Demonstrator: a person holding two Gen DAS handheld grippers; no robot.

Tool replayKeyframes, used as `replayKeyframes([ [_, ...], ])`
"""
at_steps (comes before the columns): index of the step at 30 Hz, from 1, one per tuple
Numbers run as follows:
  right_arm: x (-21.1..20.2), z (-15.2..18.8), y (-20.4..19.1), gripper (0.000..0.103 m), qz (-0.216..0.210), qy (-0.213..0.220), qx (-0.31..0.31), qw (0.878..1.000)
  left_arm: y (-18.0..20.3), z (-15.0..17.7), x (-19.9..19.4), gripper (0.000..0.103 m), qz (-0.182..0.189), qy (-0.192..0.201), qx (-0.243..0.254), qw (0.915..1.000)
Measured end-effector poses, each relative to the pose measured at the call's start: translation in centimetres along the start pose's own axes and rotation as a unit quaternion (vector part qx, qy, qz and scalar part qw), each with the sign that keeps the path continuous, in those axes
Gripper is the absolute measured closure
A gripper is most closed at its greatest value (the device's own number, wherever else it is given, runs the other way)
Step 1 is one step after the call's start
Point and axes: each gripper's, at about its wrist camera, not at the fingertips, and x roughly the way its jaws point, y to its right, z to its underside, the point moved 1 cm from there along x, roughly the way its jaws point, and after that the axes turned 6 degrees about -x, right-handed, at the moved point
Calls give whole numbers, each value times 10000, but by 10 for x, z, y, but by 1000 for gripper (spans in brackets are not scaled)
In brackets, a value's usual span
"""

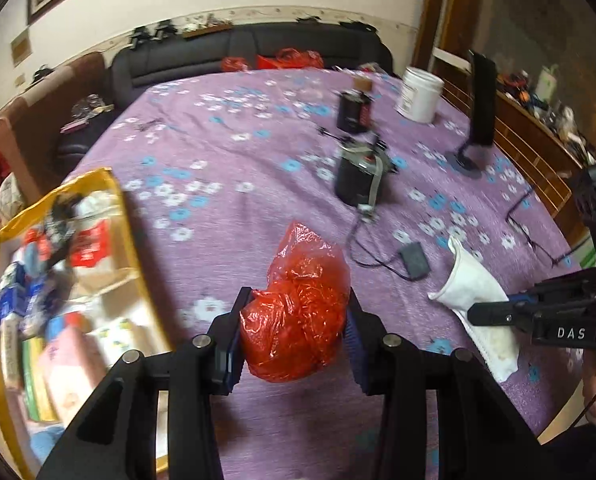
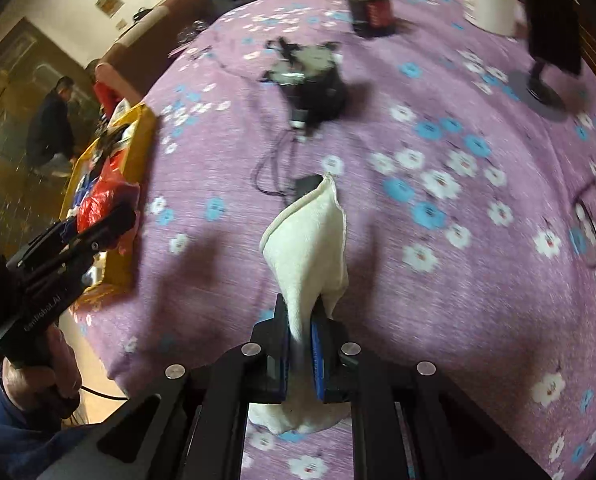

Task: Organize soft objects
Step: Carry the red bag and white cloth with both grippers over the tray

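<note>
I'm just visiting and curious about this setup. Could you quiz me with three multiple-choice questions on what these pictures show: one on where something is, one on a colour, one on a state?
1. Where is the yellow-rimmed bag of items?
A. At the left edge of the purple floral cloth
B. Beside the white tub
C. On the sofa

2. What colour is the plastic bag in the left gripper?
A. Blue
B. Red
C. Green

3. What is the right gripper doing?
A. Open, holding nothing
B. Resting on the tub
C. Shut on a white cloth

Answers: 1 A, the bag sits at the cloth's left edge. 2 B, red crinkled plastic fills the jaws. 3 C, the cloth is pinched between the pads.
</note>
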Motion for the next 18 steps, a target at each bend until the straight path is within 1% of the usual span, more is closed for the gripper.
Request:
replayKeyframes([
  [7, 7, -23, -42, 92, -153, -16, -487, 9987, -45, -5, -23, 62, -276, 228, -422, 9985],
  [13, 17, -47, -94, 92, -254, -33, -1048, 9942, -93, -4, -37, 62, -505, 338, -866, 9944],
  [18, 25, -68, -145, 92, -410, -30, -1482, 9881, -134, -2, -46, 62, -737, 387, -1168, 9897],
])
